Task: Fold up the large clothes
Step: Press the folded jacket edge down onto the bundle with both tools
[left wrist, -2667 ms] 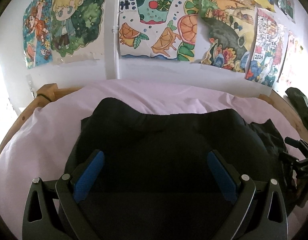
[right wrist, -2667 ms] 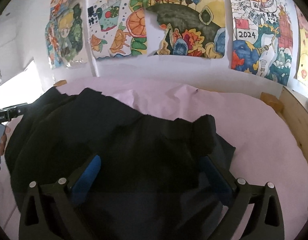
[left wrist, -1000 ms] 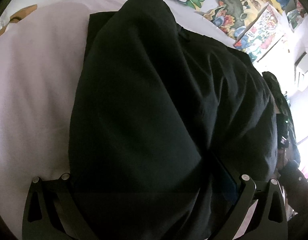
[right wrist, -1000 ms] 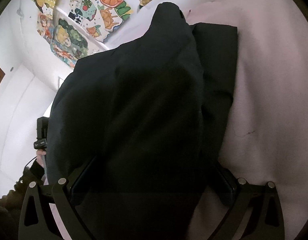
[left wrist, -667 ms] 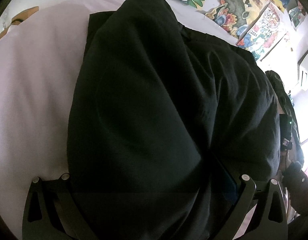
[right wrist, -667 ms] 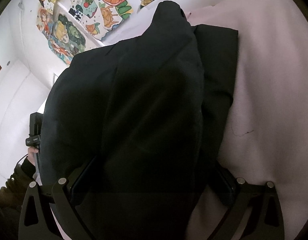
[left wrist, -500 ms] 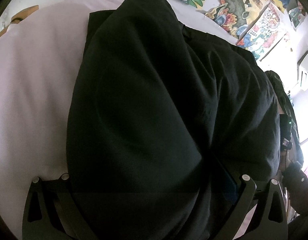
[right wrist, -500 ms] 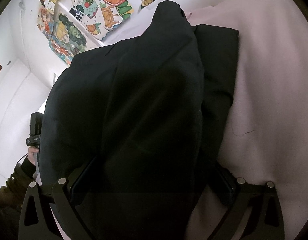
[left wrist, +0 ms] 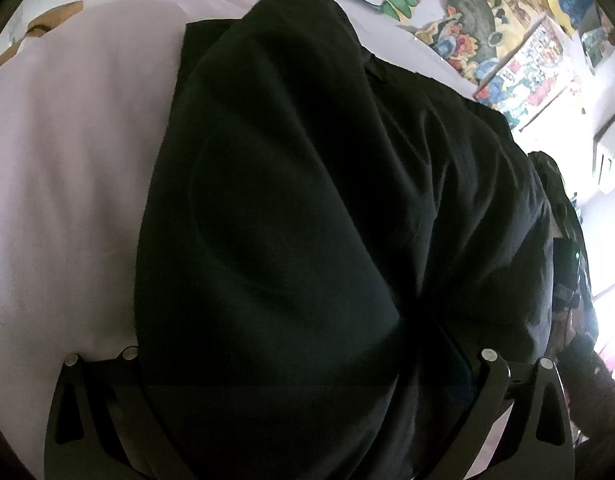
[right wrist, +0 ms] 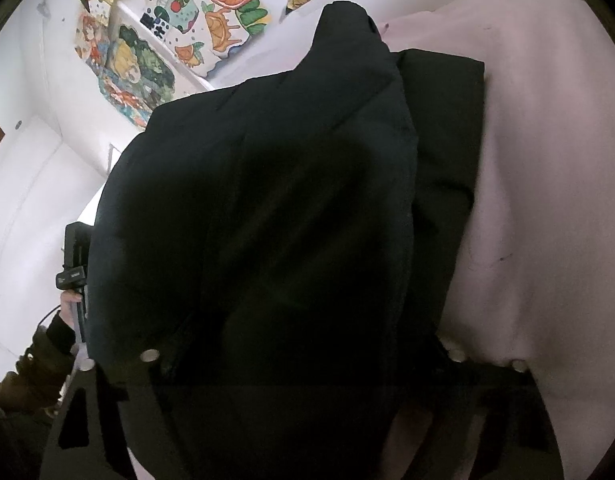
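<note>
On the pink bedsheet (left wrist: 67, 168) the black jacket (left wrist: 307, 208) looked soft and bulky — best gripped at its near hem, where the right gripper (right wrist: 303, 364) was closing on the cloth, while the left gripper (left wrist: 303, 364) stood wide with the cloth draped between its jaws.

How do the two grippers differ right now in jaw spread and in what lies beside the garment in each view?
The left gripper stands wide with the black garment draped between its fingers; the right gripper has its jaws closing, narrower, with the same garment between them. The pink sheet lies left of the garment in the left view, right of it in the right view. Both point down at the garment.
</note>
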